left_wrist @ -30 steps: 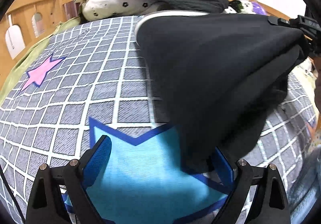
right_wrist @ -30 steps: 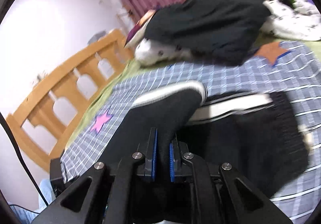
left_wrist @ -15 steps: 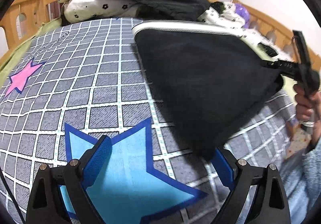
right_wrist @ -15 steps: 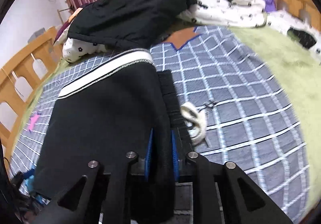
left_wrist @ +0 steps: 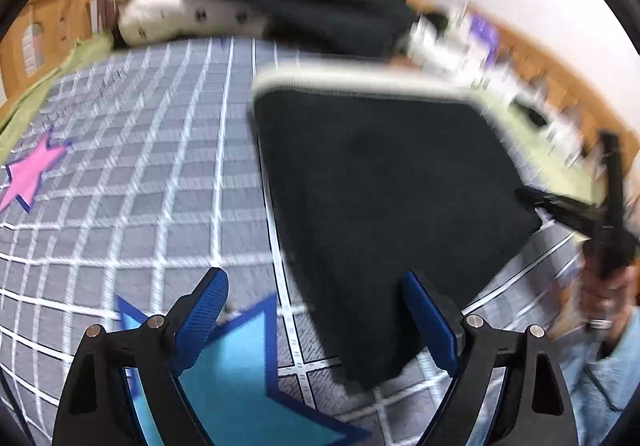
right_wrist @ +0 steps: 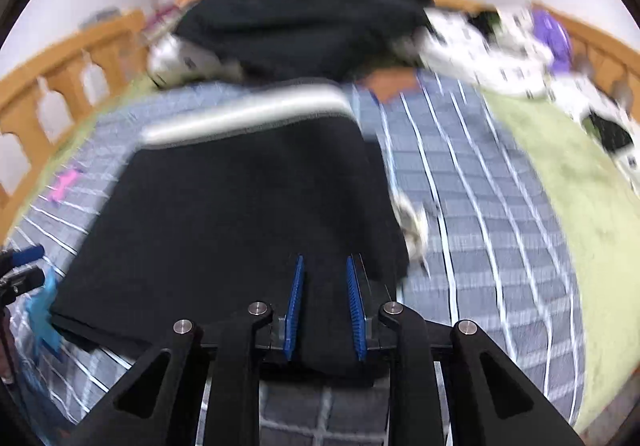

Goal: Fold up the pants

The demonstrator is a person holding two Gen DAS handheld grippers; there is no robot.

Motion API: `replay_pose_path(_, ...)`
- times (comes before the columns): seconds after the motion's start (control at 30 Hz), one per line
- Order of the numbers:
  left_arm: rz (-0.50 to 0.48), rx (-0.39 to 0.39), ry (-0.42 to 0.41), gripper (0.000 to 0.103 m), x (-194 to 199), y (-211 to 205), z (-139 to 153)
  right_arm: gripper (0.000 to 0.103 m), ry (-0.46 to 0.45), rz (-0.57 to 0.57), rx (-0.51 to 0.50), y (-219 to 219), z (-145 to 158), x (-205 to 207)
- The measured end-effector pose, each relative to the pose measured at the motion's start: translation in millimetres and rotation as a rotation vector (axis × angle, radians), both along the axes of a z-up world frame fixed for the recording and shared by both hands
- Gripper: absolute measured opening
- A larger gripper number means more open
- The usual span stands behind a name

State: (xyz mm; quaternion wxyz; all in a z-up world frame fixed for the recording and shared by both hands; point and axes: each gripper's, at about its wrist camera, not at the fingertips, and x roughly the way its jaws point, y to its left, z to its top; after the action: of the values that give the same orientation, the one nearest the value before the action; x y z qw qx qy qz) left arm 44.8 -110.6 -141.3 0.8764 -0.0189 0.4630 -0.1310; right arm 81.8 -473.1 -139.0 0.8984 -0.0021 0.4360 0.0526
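The black pants [left_wrist: 380,198] lie folded flat on the grey checked bedspread [left_wrist: 152,174], white-striped side [left_wrist: 360,82] at the far edge. My left gripper [left_wrist: 316,310] is open and empty, its right finger beside the pants' near corner. In the right wrist view the pants [right_wrist: 240,206] spread ahead, with a white drawstring [right_wrist: 412,222] at their right edge. My right gripper [right_wrist: 324,286] is partly open, its blue pads standing apart on either side of the pants' near edge. It also shows in the left wrist view [left_wrist: 560,206], held by a hand.
A pile of black clothing [right_wrist: 296,26] and spotted white bedding [left_wrist: 180,18] lies at the head of the bed. Wooden rails [right_wrist: 68,74] run along both sides. A green blanket [right_wrist: 568,182] covers the right side. Blue [left_wrist: 232,366] and pink [left_wrist: 28,174] stars mark the bedspread.
The right gripper lowered the lifted pants flat onto the bed and its pads parted from the cloth. The left gripper stayed open and shifted slightly.
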Motion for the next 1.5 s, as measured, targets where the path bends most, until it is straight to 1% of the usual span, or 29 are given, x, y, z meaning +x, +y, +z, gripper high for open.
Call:
replay_pose_path(0.03, 0.000, 0.002, 0.032, 0.089, 2.6, -4.2, -11.6, 0.022, 0.042, -0.004, -0.014, -1.2, -10.0, -1.5)
replay_pose_path(0.07, -0.007, -0.029, 0.047, 0.089, 2.4, -6.4, -19.2, 0.022, 0.056, -0.004, -0.009, -3.7, -16.0, -5.3)
replay_pose_path(0.1, -0.008, -0.041, 0.040, 0.089, 1.0, -8.3, -20.4, 0.022, 0.066, -0.009, 0.000, -6.3, -19.0, -9.0)
replay_pose_path(0.17, -0.027, -0.016, 0.043, 0.089, 3.8, -11.3, -15.2, 0.022, 0.088, -0.007, 0.000, -8.9, -21.1, -11.1)
replay_pose_path(0.23, -0.039, -0.039, 0.051, 0.088, 9.6, -7.7, -5.4, 0.022, 0.101, 0.006, 0.016, -14.2, -17.9, -11.7)
replay_pose_path(0.27, -0.029, -0.049, 0.047, 0.088, 15.2, -3.0, 0.9, 0.025, 0.090, 0.008, 0.041, -19.8, -11.4, -11.9)
replay_pose_path(0.3, -0.023, -0.058, 0.036, 0.088, 22.6, 1.7, 6.9, 0.028, 0.069, 0.005, 0.061, -24.2, -3.1, -12.3)
replay_pose_path(0.37, -0.004, -0.056, 0.020, 0.083, 38.1, 10.5, 14.9, 0.060, 0.013, -0.015, 0.088, -32.4, 11.2, -3.3)
replay_pose_path(0.43, 0.027, -0.063, 0.025, 0.080, 57.5, 17.2, 18.0, 0.070, -0.037, -0.035, 0.113, -36.4, 24.5, 11.6)
replay_pose_path(0.5, 0.027, -0.153, 0.056, 0.080, 79.9, 24.3, 15.8, 0.074, -0.040, -0.022, 0.147, -37.5, 29.5, 37.3)
replay_pose_path(0.57, 0.028, -0.231, 0.094, 0.081, 95.8, 27.5, 6.8, 0.076, 0.024, 0.006, 0.181, -35.6, 21.4, 69.0)
replay_pose_path(0.63, 0.028, -0.253, 0.124, 0.080, 112.0, 25.4, -7.2, 0.076, 0.105, 0.037, 0.224, -35.0, 5.0, 95.0)
replay_pose_path(0.7, 0.019, -0.286, 0.160, 0.080, 123.6, 21.9, -24.0, 0.082, 0.182, 0.030, 0.226, -36.8, -18.3, 116.4)
replay_pose_path(0.73, 0.017, -0.301, 0.163, 0.080, 125.7, 20.4, -28.3, 0.087, 0.193, 0.028, 0.258, -40.3, -27.3, 123.4)
replay_pose_path(0.8, 0.000, -0.310, 0.124, 0.080, 129.3, 14.8, -30.1, 0.087, 0.217, 0.030, 0.336, -47.7, -37.1, 130.9)
replay_pose_path(0.83, -0.007, -0.316, 0.120, 0.075, 131.9, 12.7, -31.0, 0.087, 0.226, 0.036, 0.373, -47.9, -41.3, 131.7)
replay_pose_path(0.87, -0.017, -0.347, 0.123, 0.060, 136.0, 10.2, -32.7, 0.086, 0.226, 0.048, 0.392, -47.8, -43.4, 134.0)
replay_pose_path(0.9, -0.005, -0.376, 0.145, 0.056, 140.5, 9.1, -35.1, 0.083, 0.223, 0.066, 0.400, -45.8, -44.9, 134.1)
replay_pose_path(0.93, 0.011, -0.393, 0.159, 0.052, 141.9, 9.8, -34.3, 0.073, 0.228, 0.095, 0.418, -43.9, -45.2, 135.3)
replay_pose_path(1.0, 0.018, -0.432, 0.156, 0.029, 141.3, 15.4, -26.5, 0.069, 0.248, 0.121, 0.444, -45.9, -43.8, 137.1)
replay_pose_path(1.03, 0.014, -0.446, 0.155, 0.026, 140.8, 18.1, -22.6, 0.061, 0.250, 0.123, 0.448, -47.7, -41.3, 137.0)
replay_pose_path(1.07, 0.009, -0.468, 0.159, 0.023, 140.7, 21.5, -18.3, 0.053, 0.241, 0.119, 0.456, -50.8, -37.3, 133.6)
replay_pose_path(1.1, 0.008, -0.485, 0.159, 0.022, 140.8, 24.0, -13.4, 0.050, 0.234, 0.107, 0.478, -54.4, -32.4, 131.6)
replay_pose_path(1.17, 0.001, -0.485, 0.145, 0.020, 141.9, 28.0, -3.9, 0.027, 0.195, 0.091, 0.528, -53.9, -15.9, 122.5)
replay_pose_path(1.23, -0.007, -0.490, 0.113, 0.019, 139.1, 38.1, 8.3, 0.023, 0.168, 0.094, 0.583, -48.4, -1.2, 113.9)
replay_pose_path(1.3, 0.000, -0.483, 0.085, 0.018, 132.8, 55.0, 21.7, 0.022, 0.130, 0.100, 0.532, -25.5, 15.7, 105.9)
replay_pose_path(1.37, 0.015, -0.476, 0.063, 0.018, 125.5, 80.5, 34.1, 0.022, 0.137, 0.114, 0.486, 3.6, 23.0, 102.0)
replay_pose_path(1.47, 0.033, -0.415, 0.000, 0.018, 109.7, 127.9, 56.1, 0.021, 0.130, 0.166, 0.532, 43.3, 32.9, 93.8)
replay_pose_path(1.5, 0.035, -0.375, -0.022, 0.019, 105.1, 143.6, 63.1, 0.021, 0.109, 0.203, 0.556, 61.9, 36.8, 88.5)
